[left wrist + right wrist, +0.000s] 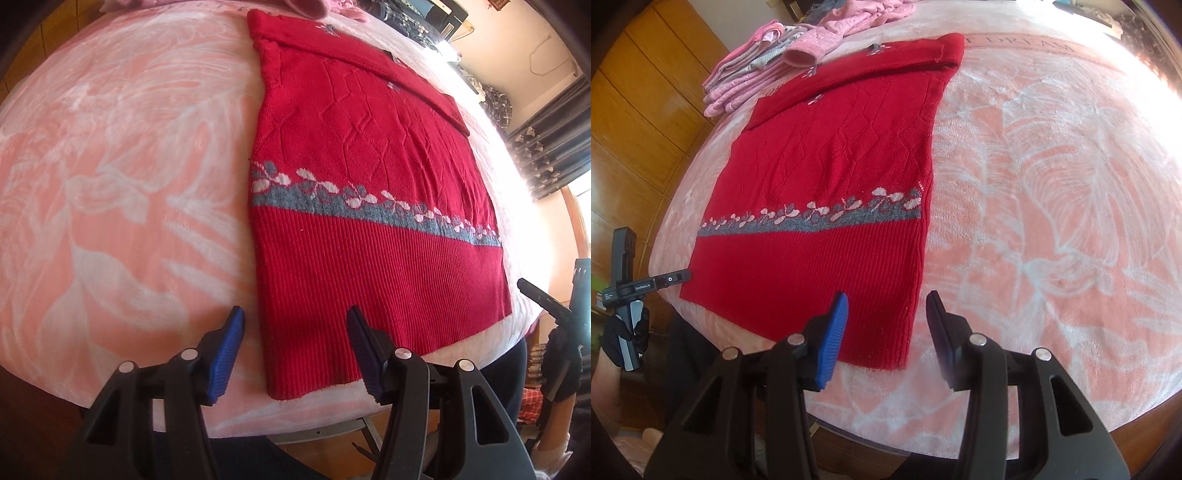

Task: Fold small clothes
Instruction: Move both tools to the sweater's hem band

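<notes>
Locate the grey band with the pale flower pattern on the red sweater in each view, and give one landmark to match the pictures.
Left wrist view: the grey flower band crosses the red sweater right of centre, sloping down to the right.
Right wrist view: the band sits left of centre, sloping down to the left.
Shared landmark: the folded sleeve lying across the sweater's far end.

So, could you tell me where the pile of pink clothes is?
In the right wrist view, the pile of pink clothes lies upper left, touching the red knitted sweater's far end.
</notes>
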{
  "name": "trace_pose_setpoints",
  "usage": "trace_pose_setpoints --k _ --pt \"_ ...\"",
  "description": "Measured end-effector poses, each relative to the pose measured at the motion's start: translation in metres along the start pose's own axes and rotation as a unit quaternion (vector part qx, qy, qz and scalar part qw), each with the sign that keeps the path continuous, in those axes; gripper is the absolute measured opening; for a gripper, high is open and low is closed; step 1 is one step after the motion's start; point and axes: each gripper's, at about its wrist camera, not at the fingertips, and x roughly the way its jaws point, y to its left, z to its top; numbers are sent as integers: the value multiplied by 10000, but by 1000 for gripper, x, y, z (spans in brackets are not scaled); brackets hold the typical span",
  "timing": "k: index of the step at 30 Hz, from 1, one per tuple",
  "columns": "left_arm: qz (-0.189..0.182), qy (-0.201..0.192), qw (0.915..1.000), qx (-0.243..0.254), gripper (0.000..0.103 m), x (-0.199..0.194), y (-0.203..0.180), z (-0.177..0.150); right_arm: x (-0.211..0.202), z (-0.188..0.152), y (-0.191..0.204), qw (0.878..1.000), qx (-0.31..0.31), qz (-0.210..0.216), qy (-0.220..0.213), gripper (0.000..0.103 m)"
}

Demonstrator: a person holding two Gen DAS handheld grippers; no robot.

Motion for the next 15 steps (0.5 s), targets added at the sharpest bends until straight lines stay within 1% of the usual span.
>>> trace_pose_setpoints --k 3,6,8,10,11,12,15 --pt "-139 33 9999 -27 65 3 -3 -3 1 -4 -1 10000 61 16 4 44" --pt "-206 55 9998 -63 66 6 -6 -6 2 -8 -1 9999 84 55 5 44" --pt "-436 65 9989 -158 65 6 -6 -6 2 -9 1 10000 57 43 -1 44" --pt "-843 154 9956 -368 55 7 -4 -8 2 -9 1 10000 66 35 -8 44" --pt "-979 203 9939 -458 45 9 -3 -9 2 -9 1 10000 81 42 -11 44" --pt "-1020 212 9932 -519 43 10 -2 -10 2 -8 0 9999 91 43 -15 44" --pt "-1077 176 9920 -637 43 11 -1 -13 3 -5 -3 10000 82 11 1 45"
